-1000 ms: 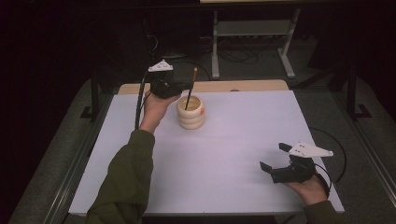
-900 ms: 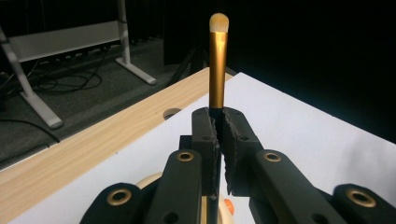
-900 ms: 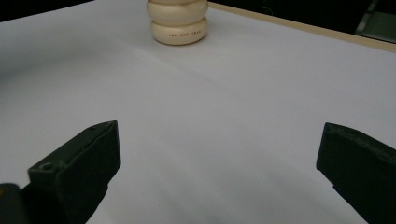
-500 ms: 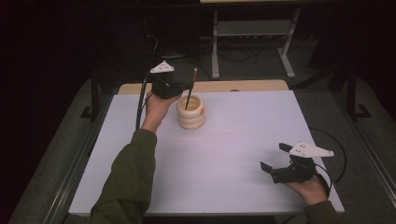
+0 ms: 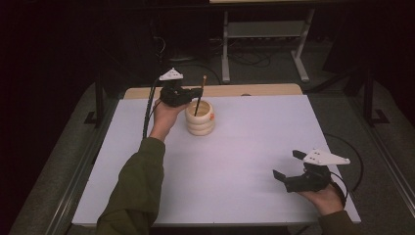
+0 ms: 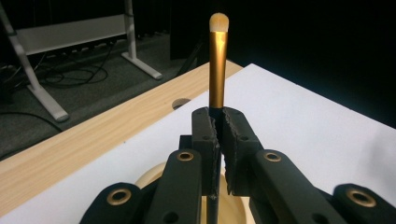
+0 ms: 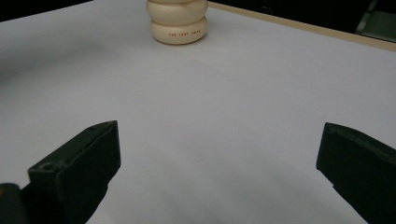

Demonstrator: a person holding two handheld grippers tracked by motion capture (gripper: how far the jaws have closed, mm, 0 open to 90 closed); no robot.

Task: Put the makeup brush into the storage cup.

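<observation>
Brush (image 6: 218, 70) pinched by left claw (image 6: 219, 135) over holder (image 5: 199, 118) near table's (image 5: 254, 147) far edge

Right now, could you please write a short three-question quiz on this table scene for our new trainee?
1. True or false: the left gripper is shut on the brush.
2. What stands under the brush: A a plate, B a cream holder, C a box?
3. How do the jaws of the right gripper stand?

Key: 1 true. 2 B; the brush's lower end is inside it. 3 Wide open and holding nothing, over the white table, well apart from the holder.
</observation>
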